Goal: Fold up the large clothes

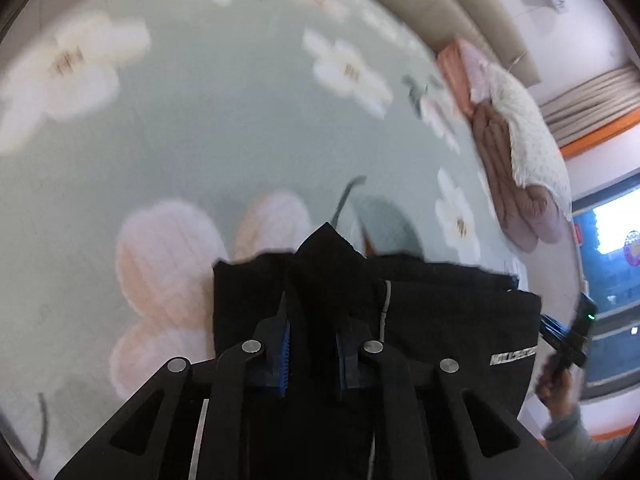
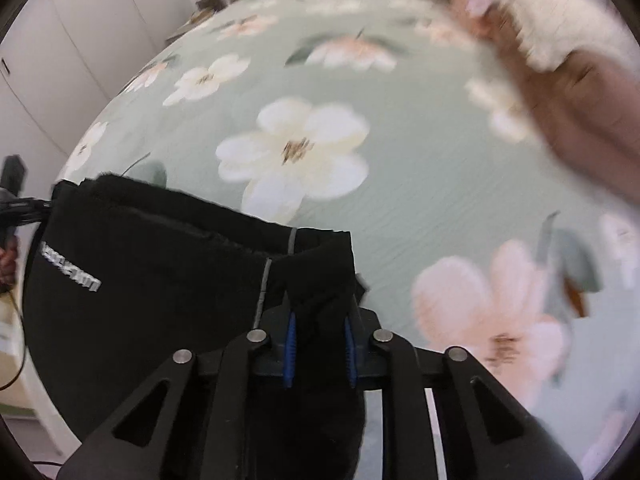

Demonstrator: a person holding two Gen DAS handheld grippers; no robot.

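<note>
Held the black garment (image 1: 440,320) clenched in left tool (image 1: 312,336) and right tool (image 2: 320,336), stretched above the bed (image 2: 400,200) for folding.

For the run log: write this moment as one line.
stage: lift | left tool: shut on black garment | right tool: shut on black garment | garment: held above floral bedspread | folded pile: on bed

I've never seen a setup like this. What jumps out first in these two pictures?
A black garment hangs stretched between the two grippers, a bunched corner clamped in the left gripper and another in the right gripper. Behind it spreads a pale green bedspread printed with big white and pink flowers. At the bed's far right, folded pink and white clothes are stacked.
</note>
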